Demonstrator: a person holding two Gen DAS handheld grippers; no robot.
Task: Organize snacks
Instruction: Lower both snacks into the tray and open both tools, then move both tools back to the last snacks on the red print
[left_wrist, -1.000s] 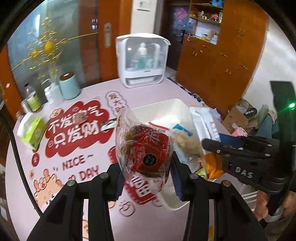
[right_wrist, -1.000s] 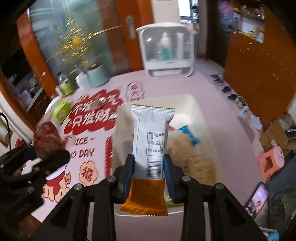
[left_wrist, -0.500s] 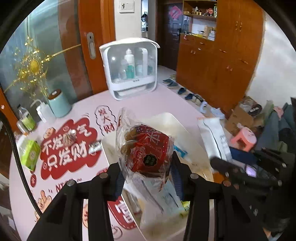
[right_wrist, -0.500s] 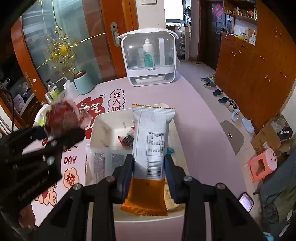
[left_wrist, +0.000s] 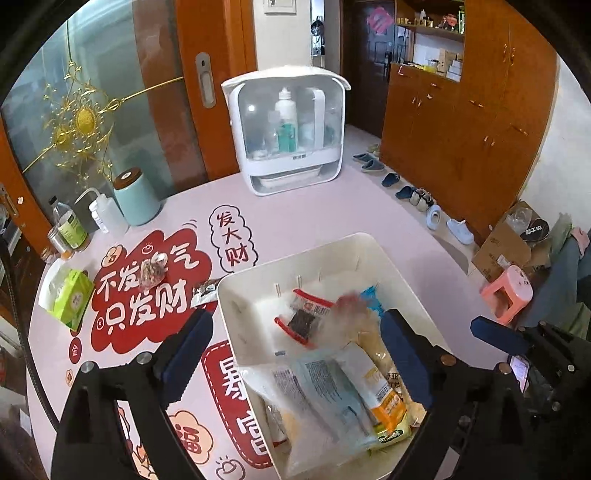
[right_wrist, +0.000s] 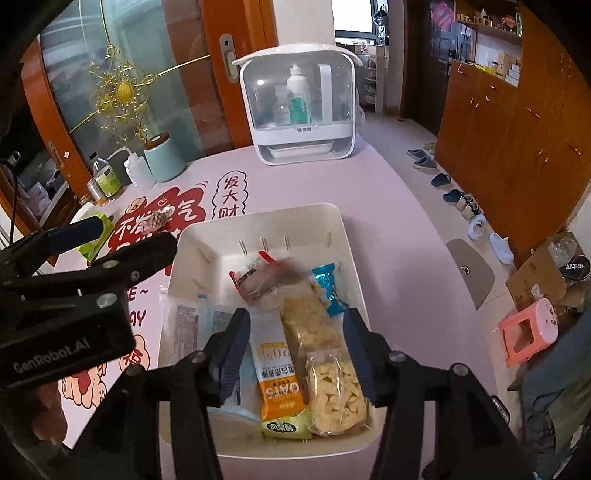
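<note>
A white bin on the pink table holds several snack packs. My left gripper is open and empty above it; the red-labelled clear pack shows blurred, dropping into the bin. My right gripper is open and empty over the bin's near end, where the orange and white oats pack lies beside yellow cracker packs. The left gripper also shows at the left of the right wrist view.
A clear-wrapped snack and a small dark packet lie on the table left of the bin. A green tissue pack, bottles, a teal canister and a white cabinet stand further back.
Both grippers have opened. The left one let go of the red-labelled pack, which falls into the bin. The right one let go of the oats pack, now lying in the bin.
</note>
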